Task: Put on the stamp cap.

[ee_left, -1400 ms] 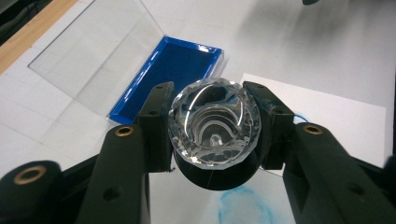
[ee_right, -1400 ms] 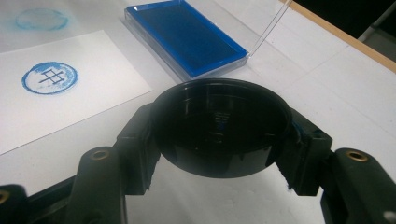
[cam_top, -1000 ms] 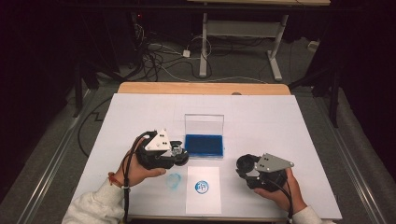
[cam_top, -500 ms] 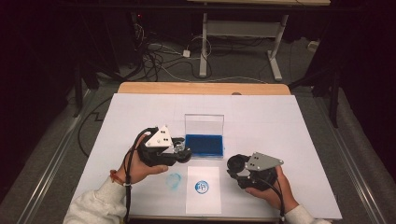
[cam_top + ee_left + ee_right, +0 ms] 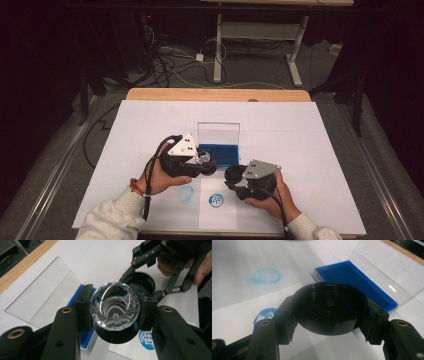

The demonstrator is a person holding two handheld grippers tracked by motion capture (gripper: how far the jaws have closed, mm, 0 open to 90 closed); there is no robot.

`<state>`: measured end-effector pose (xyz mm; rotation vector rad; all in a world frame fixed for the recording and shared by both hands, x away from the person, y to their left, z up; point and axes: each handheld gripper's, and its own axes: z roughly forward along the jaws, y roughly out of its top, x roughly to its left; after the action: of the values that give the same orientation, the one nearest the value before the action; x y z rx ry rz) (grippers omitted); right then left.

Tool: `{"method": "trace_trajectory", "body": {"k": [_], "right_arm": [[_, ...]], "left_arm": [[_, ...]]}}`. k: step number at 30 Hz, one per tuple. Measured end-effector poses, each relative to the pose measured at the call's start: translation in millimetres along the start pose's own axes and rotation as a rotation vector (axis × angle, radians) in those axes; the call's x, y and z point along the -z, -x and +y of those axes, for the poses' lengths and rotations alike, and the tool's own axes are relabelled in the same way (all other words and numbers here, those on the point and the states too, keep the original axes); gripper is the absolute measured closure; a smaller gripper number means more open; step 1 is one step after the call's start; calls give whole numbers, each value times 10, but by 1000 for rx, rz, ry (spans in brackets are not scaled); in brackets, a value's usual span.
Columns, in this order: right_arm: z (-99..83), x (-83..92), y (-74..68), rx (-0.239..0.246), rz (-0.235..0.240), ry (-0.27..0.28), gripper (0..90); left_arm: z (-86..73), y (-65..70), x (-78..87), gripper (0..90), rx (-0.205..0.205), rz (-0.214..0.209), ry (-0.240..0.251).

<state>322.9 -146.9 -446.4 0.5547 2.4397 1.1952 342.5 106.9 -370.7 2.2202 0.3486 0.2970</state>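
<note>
My left gripper [image 5: 204,162] is shut on a stamp [image 5: 115,305] with a clear faceted knob and a black round base, held just in front of the blue ink pad [image 5: 223,154]. My right gripper [image 5: 233,177] is shut on a round black cap [image 5: 329,306], its hollow side showing. In the left gripper view the cap [image 5: 140,281] hangs close behind the stamp, a little apart from it. Below both lies a white sheet [image 5: 218,216] bearing a round blue imprint [image 5: 216,200].
The ink pad's clear lid [image 5: 218,133] stands open behind the pad. A faint blue ring smudge [image 5: 186,193] marks the white table cover [image 5: 300,135] left of the sheet. The wooden table edge [image 5: 215,94] runs along the far side.
The right gripper has moved left with the black cap, toward the left gripper. The left gripper has shifted slightly right with the stamp. Both grips are unchanged.
</note>
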Motion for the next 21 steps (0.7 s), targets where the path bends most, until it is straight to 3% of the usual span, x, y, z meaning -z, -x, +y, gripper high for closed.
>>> {"method": "trace_trajectory", "body": {"k": [10,15,17,21], "right_arm": [[165,-208,-64,-18,42,23,387],[213,-273,-106,-21,67,34,387],[225,-285,-119,-49,87,43,387],[255,-290,-122,-56,90,62,386]], "left_arm": [[48,28,-86,546,-12,-18,9],[50,22,-111,546,-17,-18,13],[49,16,-118,546,-17,-27,17],[48,19,-123,546,-14,-27,29]]}}
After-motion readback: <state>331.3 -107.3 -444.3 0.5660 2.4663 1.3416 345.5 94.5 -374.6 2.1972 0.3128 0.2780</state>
